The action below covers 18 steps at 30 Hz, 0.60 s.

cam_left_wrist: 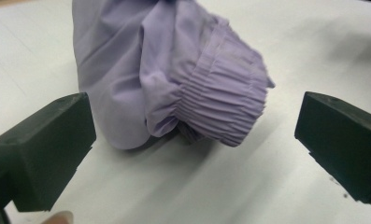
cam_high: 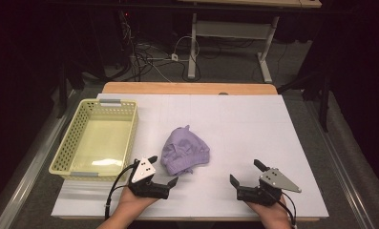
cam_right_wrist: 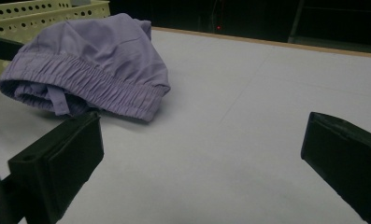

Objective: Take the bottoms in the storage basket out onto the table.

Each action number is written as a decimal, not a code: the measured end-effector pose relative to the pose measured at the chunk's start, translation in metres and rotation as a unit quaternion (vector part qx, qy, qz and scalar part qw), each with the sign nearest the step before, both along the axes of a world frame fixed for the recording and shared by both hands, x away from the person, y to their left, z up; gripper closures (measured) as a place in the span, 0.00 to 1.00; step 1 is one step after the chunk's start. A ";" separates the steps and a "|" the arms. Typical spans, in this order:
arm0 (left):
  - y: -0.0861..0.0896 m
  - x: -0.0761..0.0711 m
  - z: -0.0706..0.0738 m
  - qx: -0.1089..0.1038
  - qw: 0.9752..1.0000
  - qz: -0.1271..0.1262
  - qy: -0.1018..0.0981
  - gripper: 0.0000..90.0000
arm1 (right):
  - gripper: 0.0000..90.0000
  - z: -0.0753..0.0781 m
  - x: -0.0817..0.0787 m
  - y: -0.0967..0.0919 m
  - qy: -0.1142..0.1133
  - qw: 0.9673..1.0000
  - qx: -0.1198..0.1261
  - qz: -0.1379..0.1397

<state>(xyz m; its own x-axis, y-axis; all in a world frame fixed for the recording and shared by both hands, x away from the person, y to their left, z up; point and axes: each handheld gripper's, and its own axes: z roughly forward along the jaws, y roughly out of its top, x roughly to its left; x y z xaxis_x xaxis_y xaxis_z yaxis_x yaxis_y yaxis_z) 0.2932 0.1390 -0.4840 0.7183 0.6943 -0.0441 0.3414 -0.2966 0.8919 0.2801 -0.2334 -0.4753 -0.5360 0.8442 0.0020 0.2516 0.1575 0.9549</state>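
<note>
Left gripper view showed the soft, light purple garment [cam_left_wrist: 174, 79] mid-frame; its elastic band [cam_left_wrist: 225, 102] suited the left gripper [cam_left_wrist: 192, 154], jaws apart.

White table [cam_high: 254, 124], crumpled purple garment [cam_high: 184, 151] mid-table, yellow perforated basket [cam_high: 68, 143] at left
</note>
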 end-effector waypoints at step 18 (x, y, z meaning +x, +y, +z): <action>0.002 -0.007 -0.002 0.006 1.000 -0.025 -0.003 0.00 | 0.00 0.008 0.008 0.046 0.032 0.998 -0.019 0.055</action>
<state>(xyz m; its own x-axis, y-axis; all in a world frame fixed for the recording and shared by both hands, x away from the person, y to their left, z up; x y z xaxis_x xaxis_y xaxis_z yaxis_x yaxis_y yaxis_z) 0.2864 0.1411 -0.4862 0.7530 0.6573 -0.0320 0.3203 -0.3236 0.8904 0.2885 -0.1875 -0.4676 -0.6251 0.7805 0.0085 0.2910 0.2230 0.9304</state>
